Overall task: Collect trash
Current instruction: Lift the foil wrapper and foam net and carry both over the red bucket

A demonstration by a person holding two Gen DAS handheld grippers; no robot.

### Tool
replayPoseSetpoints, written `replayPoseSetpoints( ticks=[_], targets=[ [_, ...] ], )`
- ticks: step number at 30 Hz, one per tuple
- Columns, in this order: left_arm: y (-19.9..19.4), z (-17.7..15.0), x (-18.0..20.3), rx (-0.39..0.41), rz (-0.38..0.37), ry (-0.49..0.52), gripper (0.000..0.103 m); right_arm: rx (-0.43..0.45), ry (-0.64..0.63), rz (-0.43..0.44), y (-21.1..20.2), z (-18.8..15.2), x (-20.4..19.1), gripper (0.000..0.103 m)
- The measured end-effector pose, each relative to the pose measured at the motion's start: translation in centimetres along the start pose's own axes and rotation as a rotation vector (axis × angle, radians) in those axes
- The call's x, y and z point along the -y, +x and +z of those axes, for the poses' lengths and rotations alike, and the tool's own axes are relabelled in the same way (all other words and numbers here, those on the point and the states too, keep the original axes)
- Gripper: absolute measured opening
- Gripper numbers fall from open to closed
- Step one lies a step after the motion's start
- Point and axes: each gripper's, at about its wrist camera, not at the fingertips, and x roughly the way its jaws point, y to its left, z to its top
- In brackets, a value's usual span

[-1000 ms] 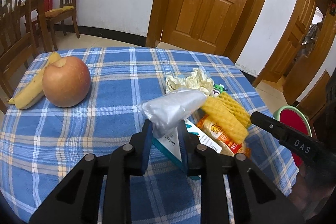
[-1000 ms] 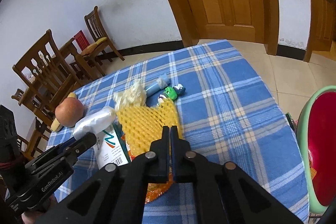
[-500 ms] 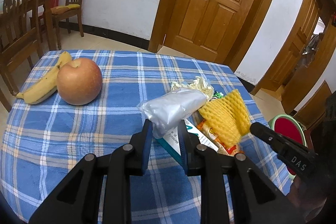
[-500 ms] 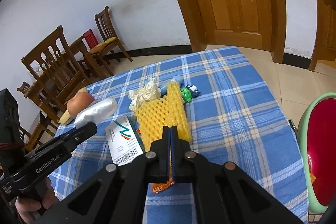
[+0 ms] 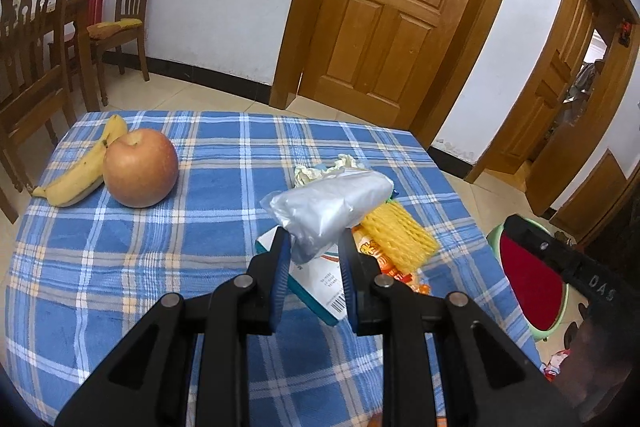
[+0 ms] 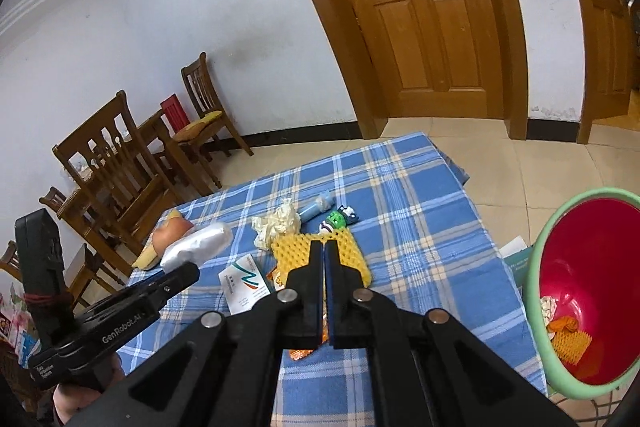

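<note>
Along the left edge of the blue plaid table (image 5: pixel 168 259) a banana (image 5: pixel 80 175) lies touching an apple (image 5: pixel 140 169); both are well apart from the litter on the right half of the tablecloth. The left gripper (image 5: pixel 312 247) has its jaws closed nearly together on a crumpled silvery plastic bag (image 5: pixel 332 203), which it holds lifted above a white and teal carton (image 5: pixel 320 287) lying flat on the cloth. Behind the bag a crumpled tissue (image 6: pixel 276 223) sits near the middle of the table, with a pale blue tube (image 6: pixel 318 207) and a small green wrapper (image 6: pixel 338 219) just beside it toward the far right corner. The right gripper (image 6: pixel 324 259) has its jaws pressed fully together, pinching the near edge of a yellow foam fruit net (image 6: pixel 356 259). An orange snack wrapper (image 5: pixel 384 259) shows below the net, beside the carton. Off the table's right edge stands a trash bin (image 6: pixel 536 267), green-rimmed and red inside, holding another foam net and some scraps at the bottom.
</note>
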Motion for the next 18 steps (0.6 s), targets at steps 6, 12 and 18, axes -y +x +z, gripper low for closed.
replayPoseSetpoints(
  ticks=[6,12,18],
  targets=[
    [-0.3,-0.4,-0.9,-0.001,0.022,-0.025,0.024,-0.049,0.009,0.012,1.4,-1.0,-0.4,0.034],
    [-0.2,-0.6,-2.5,-0.007,0.038,-0.062,0.024,-0.106,-0.056,0.007,4.0,-1.8,-2.1,0.050],
    [0.1,-0.9,-3.1,-0.014,0.035,-0.076,0.024,-0.157,-0.084,-0.014,6.6,-2.4,-3.0,0.050]
  ],
)
